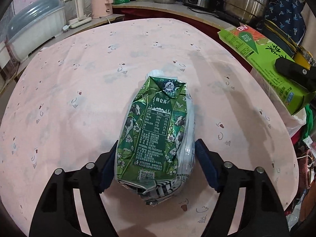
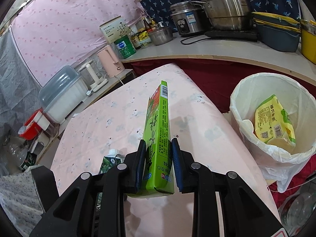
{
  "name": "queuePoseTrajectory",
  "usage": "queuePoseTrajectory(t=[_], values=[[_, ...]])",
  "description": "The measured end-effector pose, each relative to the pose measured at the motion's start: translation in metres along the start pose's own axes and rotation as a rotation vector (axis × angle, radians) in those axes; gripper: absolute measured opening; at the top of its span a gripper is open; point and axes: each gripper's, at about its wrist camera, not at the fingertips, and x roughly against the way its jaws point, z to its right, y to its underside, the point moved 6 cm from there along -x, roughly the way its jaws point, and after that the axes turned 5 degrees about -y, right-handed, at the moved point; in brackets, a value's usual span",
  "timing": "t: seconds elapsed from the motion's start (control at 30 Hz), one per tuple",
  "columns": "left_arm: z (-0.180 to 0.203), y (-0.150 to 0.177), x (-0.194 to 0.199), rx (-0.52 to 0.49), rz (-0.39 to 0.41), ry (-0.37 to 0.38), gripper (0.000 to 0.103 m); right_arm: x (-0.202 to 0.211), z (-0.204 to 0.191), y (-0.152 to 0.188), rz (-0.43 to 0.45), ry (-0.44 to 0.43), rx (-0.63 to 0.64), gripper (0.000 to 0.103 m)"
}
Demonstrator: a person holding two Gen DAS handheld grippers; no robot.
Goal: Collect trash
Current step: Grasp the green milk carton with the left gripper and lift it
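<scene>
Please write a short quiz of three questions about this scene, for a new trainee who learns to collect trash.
1. True or false: the right gripper is shut on the green box.
2. What lies already in the white bin? A) a yellow packet B) a glass bottle C) a spoon
3. Which thing lies on the pink tablecloth between the open fingers of the left gripper?

Key:
1. True; both pads press its sides.
2. A, the yellow packet.
3. The crushed milk carton; no grip shows yet.

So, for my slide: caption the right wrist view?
Right claw grips a green box above the pink table, beside the lined bin.
</scene>
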Motion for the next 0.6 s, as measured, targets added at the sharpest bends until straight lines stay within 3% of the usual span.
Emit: queuePoseTrajectory(t=[0.6], values=[[0.018, -0.006, 0.034, 0.016, 0.032, 0.1, 0.07, 0.009, 0.005, -0.003, 0.024, -0.009, -0.02, 0.025]])
